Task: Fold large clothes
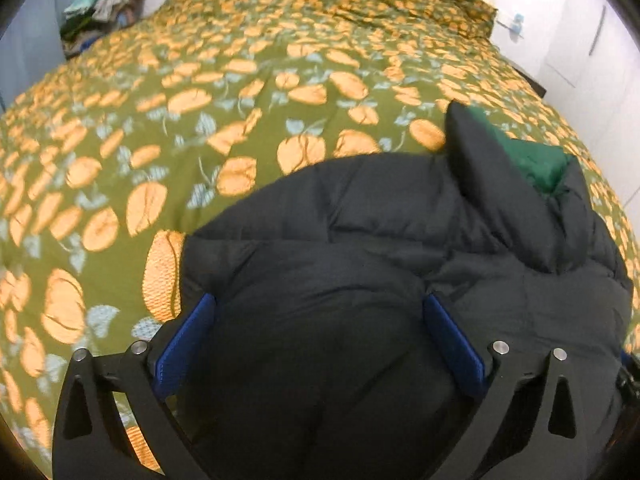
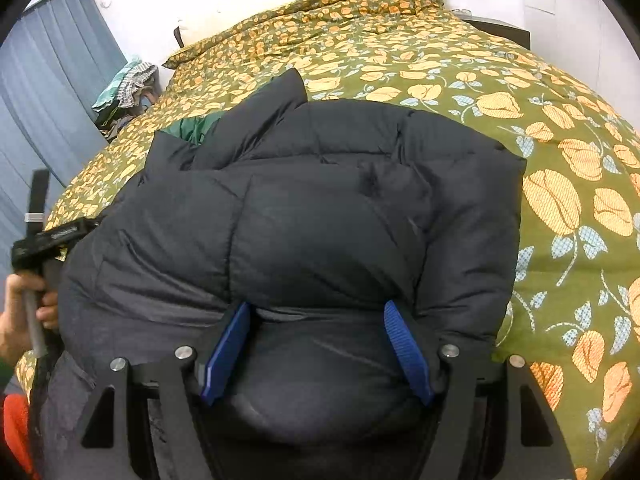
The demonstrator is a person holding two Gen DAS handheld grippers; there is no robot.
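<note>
A bed covered by a green quilt (image 1: pixel 248 92) with orange flowers fills everything ahead of both tongs, reaching to a pale wall far beyond them. On it, directly under and in front of both tools, lies a black puffer jacket (image 2: pixel 320 208), bunched into a thick mound with a strip of dark green lining (image 1: pixel 536 160) showing at its far end.

The right gripper (image 2: pixel 316 344) sits at the near edge of the mound, its blue pads (image 2: pixel 406 348) pressed into a fat roll of the jacket that bulges up between them; it is clenched on that fold. The left gripper (image 1: pixel 320 340) hovers over the jacket's near side with its jaws spread as wide as they go, the blue pads (image 1: pixel 184 344) clear of the cloth, grasping nothing.

To the left of the right tongs, a hand (image 2: pixel 24 312) grips the handle of the other tool. Far ahead and to the left of both tongs, a heap of mixed clothes (image 1: pixel 104 8) lies beside the bed, next to a blue-grey curtain (image 2: pixel 60 68).
</note>
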